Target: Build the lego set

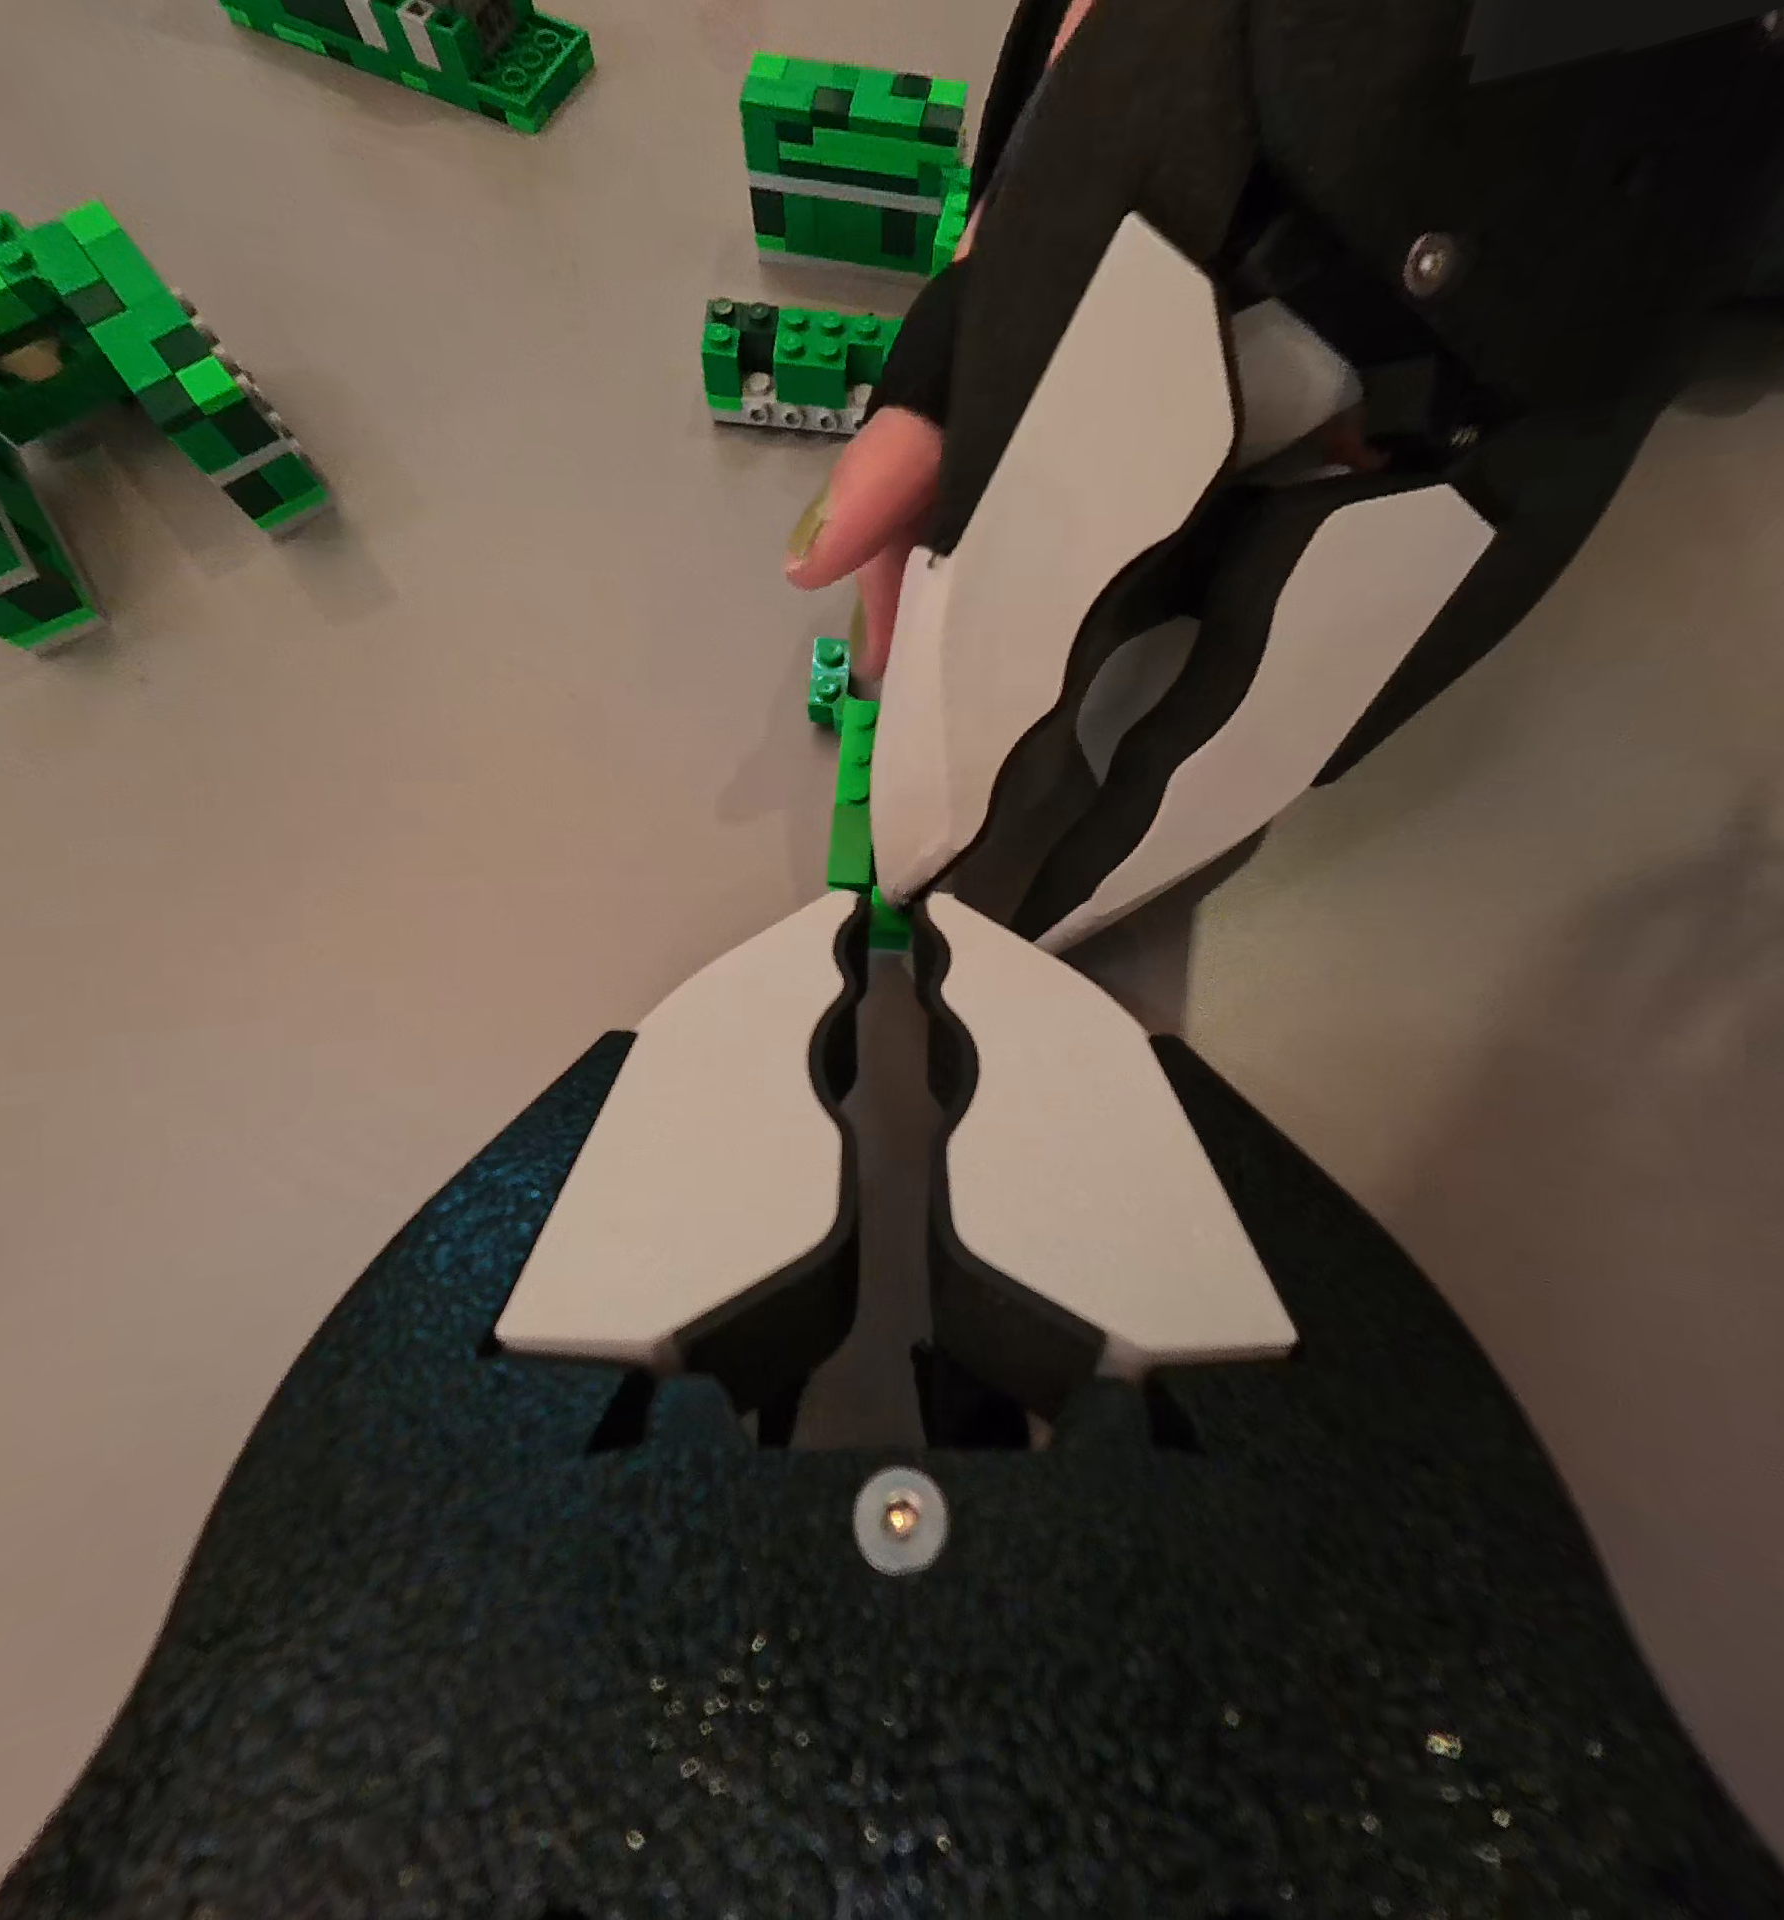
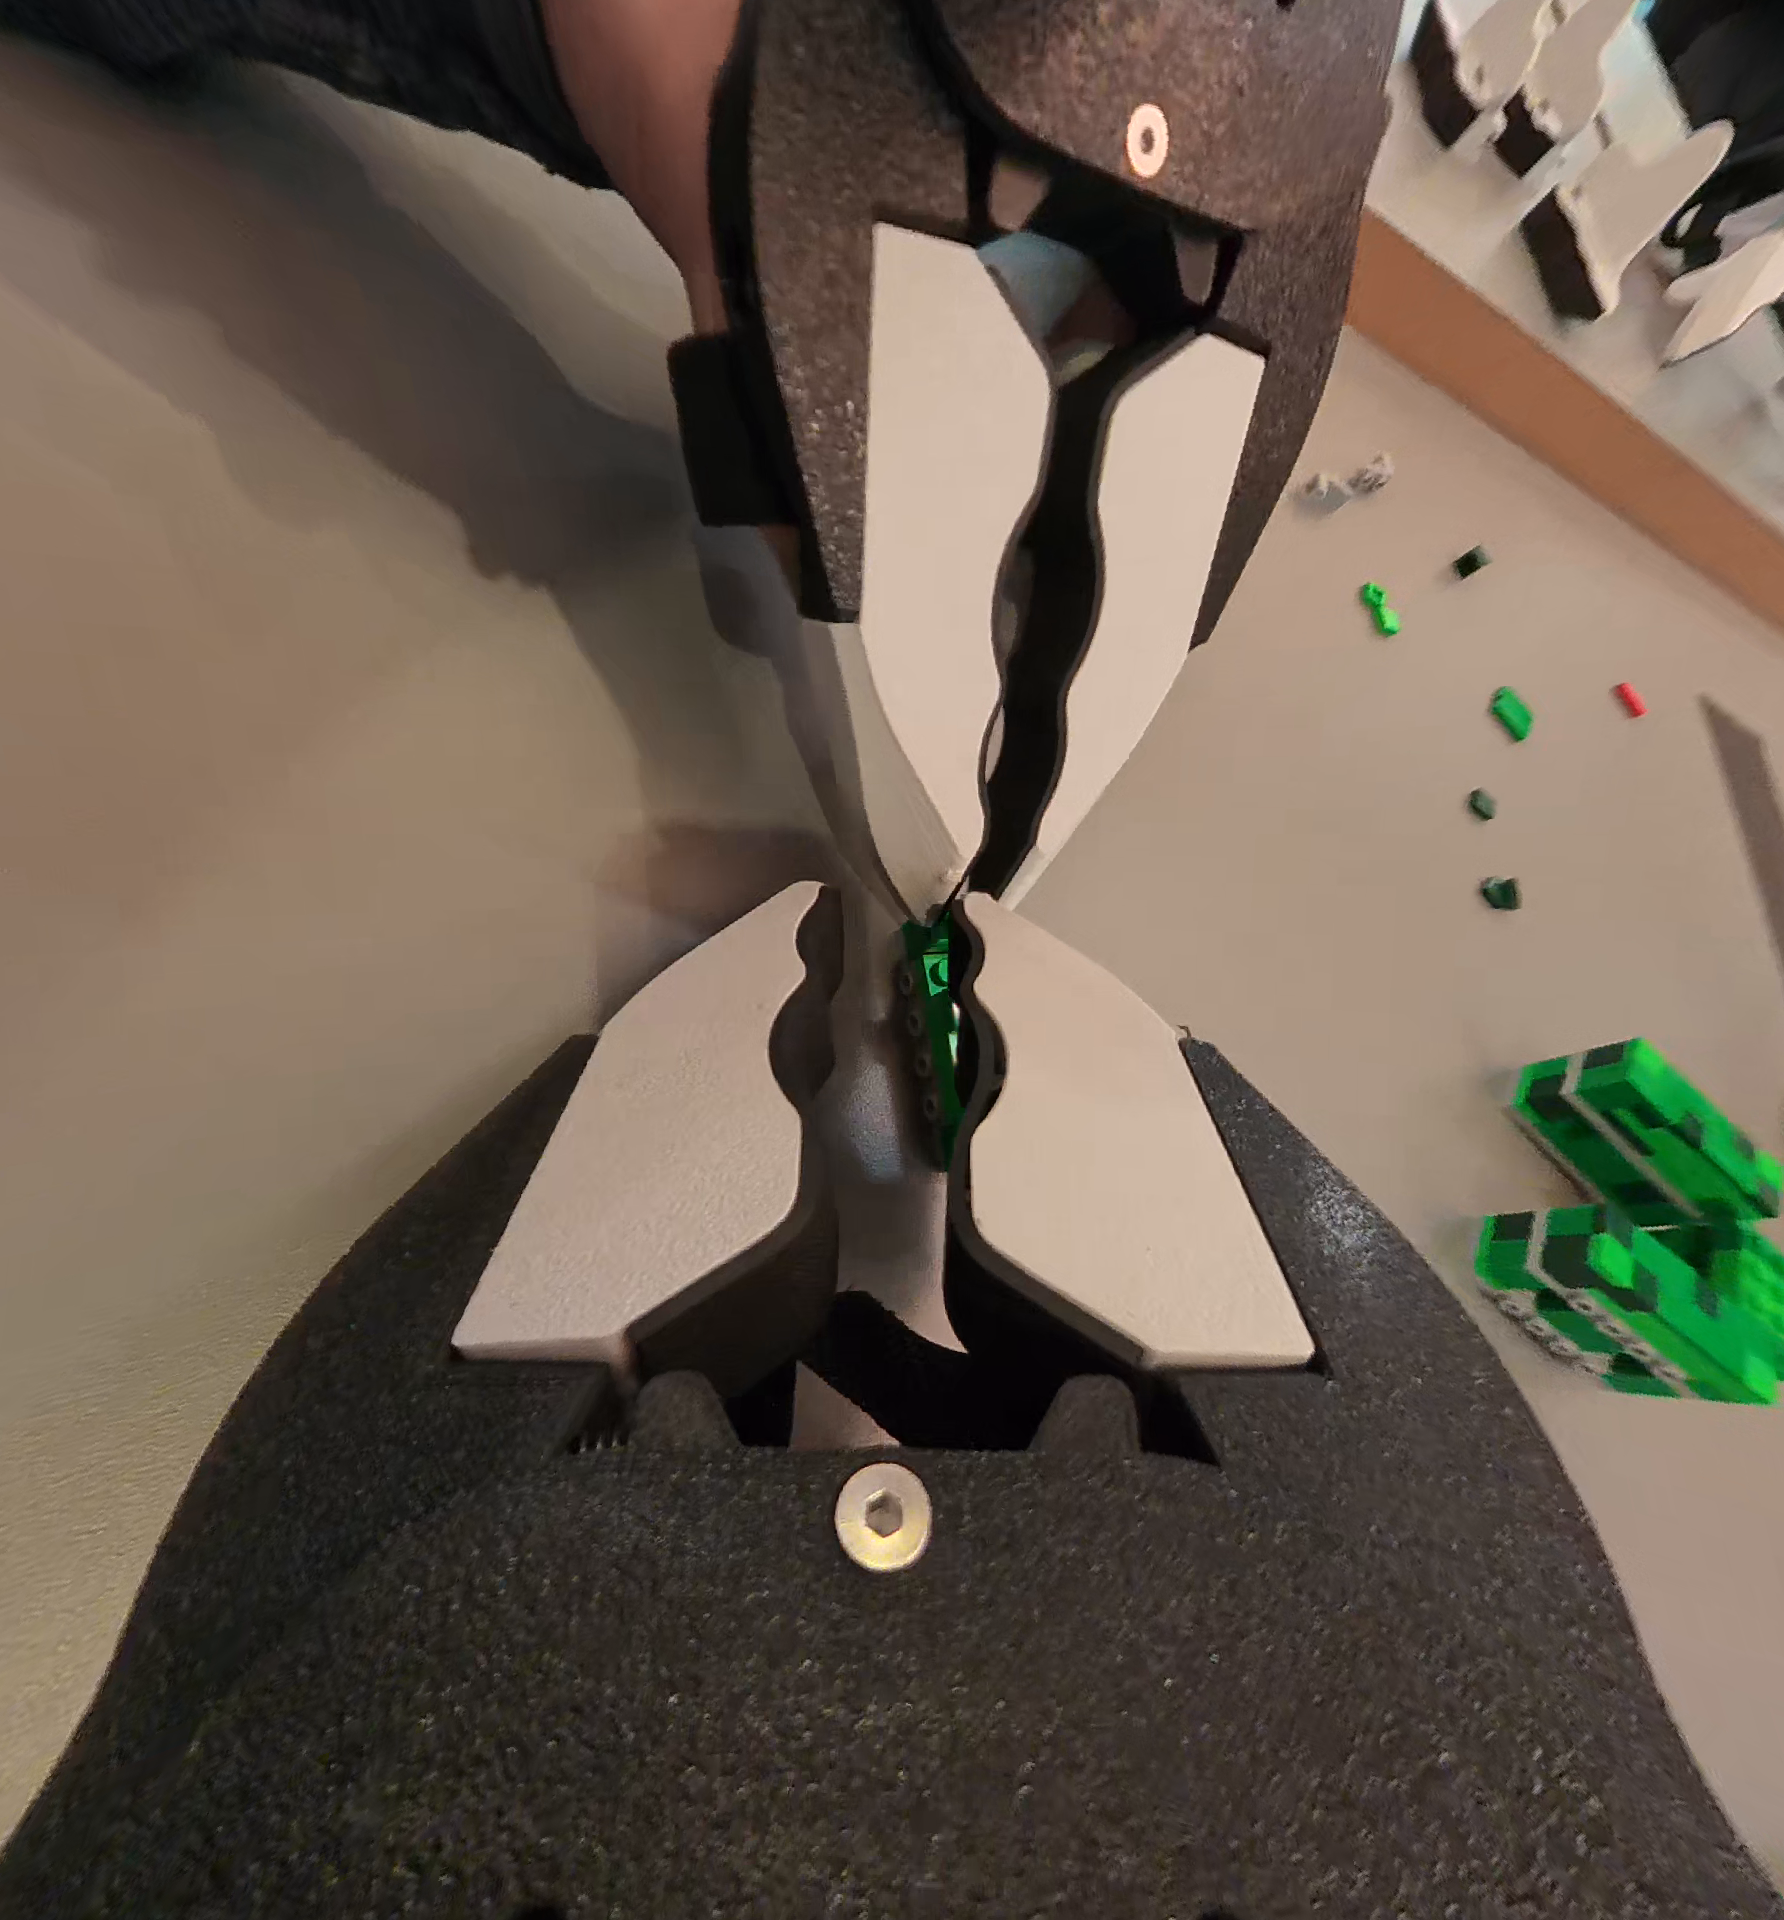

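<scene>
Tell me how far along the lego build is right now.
Partly done. Several green sub-assemblies already stand finished on the table. In hand: the left claw and right claw meet tip to tip around a thin green strip of bricks. Left: loose small pieces still lie unused, and the sub-assemblies remain unjoined.

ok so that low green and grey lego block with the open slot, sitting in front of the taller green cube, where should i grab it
Grip the low green block across its two long side walls, coming straight down from above. It lies flat on the table, with studs and slot facing up, so its sides give parallel flat faces. Approach from the left: the gloved hand crowds its right end.
</scene>
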{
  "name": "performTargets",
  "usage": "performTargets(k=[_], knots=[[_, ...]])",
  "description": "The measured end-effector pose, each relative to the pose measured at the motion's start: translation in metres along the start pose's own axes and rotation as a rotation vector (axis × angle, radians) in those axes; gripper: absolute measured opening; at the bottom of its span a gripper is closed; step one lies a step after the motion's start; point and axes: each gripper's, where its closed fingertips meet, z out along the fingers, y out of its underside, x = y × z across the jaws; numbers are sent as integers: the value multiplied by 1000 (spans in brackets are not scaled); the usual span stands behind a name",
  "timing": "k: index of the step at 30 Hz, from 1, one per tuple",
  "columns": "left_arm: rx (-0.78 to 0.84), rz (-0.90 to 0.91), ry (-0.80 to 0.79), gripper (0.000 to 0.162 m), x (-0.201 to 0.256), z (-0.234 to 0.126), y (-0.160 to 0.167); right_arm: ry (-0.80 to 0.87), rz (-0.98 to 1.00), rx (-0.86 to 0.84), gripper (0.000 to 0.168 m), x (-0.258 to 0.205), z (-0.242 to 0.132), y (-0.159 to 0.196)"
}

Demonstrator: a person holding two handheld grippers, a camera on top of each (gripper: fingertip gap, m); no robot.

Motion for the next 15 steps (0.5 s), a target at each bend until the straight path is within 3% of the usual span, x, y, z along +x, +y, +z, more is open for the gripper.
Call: performTargets(k=[6, 13, 15], knots=[[10, -3, 24, 9, 1, 0, 0, -43, 79, 11, 20, -1, 0, -1], [6, 26, 42, 40, 2, -6, 6, -50, 83, 13, 21, -2, 0, -1], [3, 33, 52, 42, 1, -5, 7, -52, 84, 11, 21, -2, 0, -1]])
